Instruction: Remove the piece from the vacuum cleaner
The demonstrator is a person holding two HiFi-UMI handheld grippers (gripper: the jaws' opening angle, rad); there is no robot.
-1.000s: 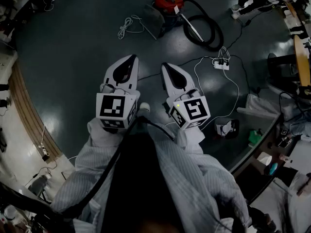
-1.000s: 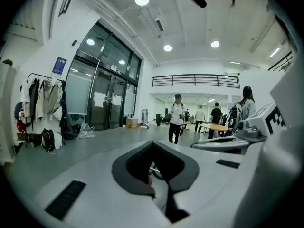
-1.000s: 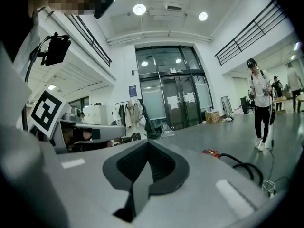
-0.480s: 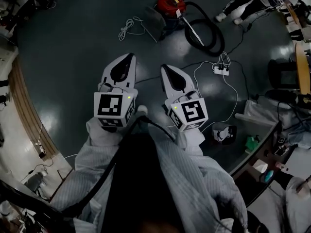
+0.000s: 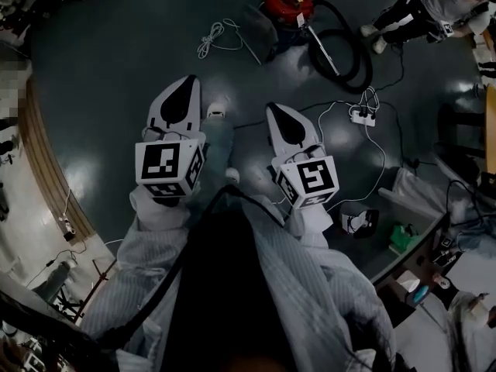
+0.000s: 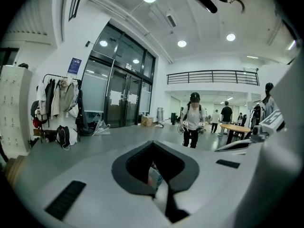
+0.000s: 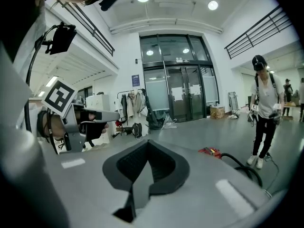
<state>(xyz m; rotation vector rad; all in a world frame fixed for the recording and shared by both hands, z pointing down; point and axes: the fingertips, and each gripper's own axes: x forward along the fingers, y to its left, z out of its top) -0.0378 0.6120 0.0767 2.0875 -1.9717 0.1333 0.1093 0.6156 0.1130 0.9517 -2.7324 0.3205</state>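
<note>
The red vacuum cleaner (image 5: 288, 6) stands on the dark floor far ahead, with its black hose (image 5: 345, 49) looped to its right and a grey floor piece (image 5: 260, 23) at its left. The right gripper view shows the vacuum cleaner (image 7: 211, 151) low and small in the distance. My left gripper (image 5: 186, 80) and right gripper (image 5: 273, 108) are held side by side in front of my body, well short of the vacuum. Both are shut with nothing between the jaws. Seen from its own camera, the left gripper (image 6: 152, 143) points into the hall, as does the right gripper (image 7: 148, 142).
A coiled white cable (image 5: 215, 37) lies left of the vacuum. A power strip (image 5: 360, 115) with white leads lies to the right. A person (image 5: 422, 6) stands by the hose. My shoe (image 5: 216, 112) shows between the grippers. Cluttered benches (image 5: 418, 246) line the right.
The view has shifted as I step forward. My leg and shoe have come into sight between the grippers. The left gripper sits a little higher in view. Both grippers stay shut.
</note>
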